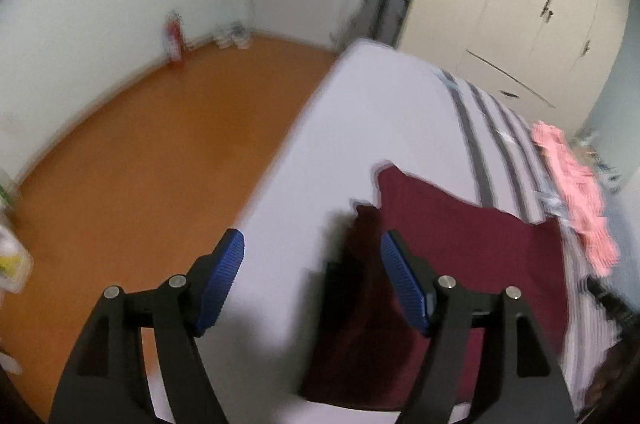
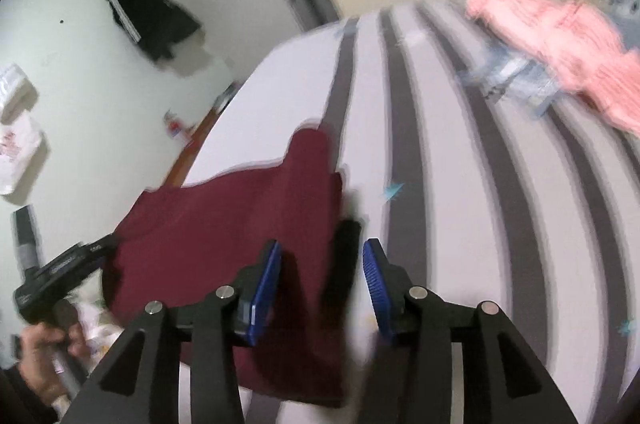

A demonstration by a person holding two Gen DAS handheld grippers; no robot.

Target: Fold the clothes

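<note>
A maroon garment (image 1: 472,244) lies flat on the white bed (image 1: 360,127); it also shows in the right wrist view (image 2: 224,224). My left gripper (image 1: 312,252) is open above the bed, just left of the garment's left edge, with its right finger over the cloth. My right gripper (image 2: 320,264) is open above the garment's right edge, jaws apart and nothing between them. The left gripper's body and the hand on it show at the lower left of the right wrist view (image 2: 60,272). Both views are motion-blurred.
A pink knit garment (image 2: 560,35) and a pale blue one (image 2: 516,79) lie on the grey-striped part of the bed. Orange floor (image 1: 160,151) lies left of the bed. A wardrobe (image 1: 520,3) stands behind. Dark clothing (image 2: 148,15) hangs on the wall.
</note>
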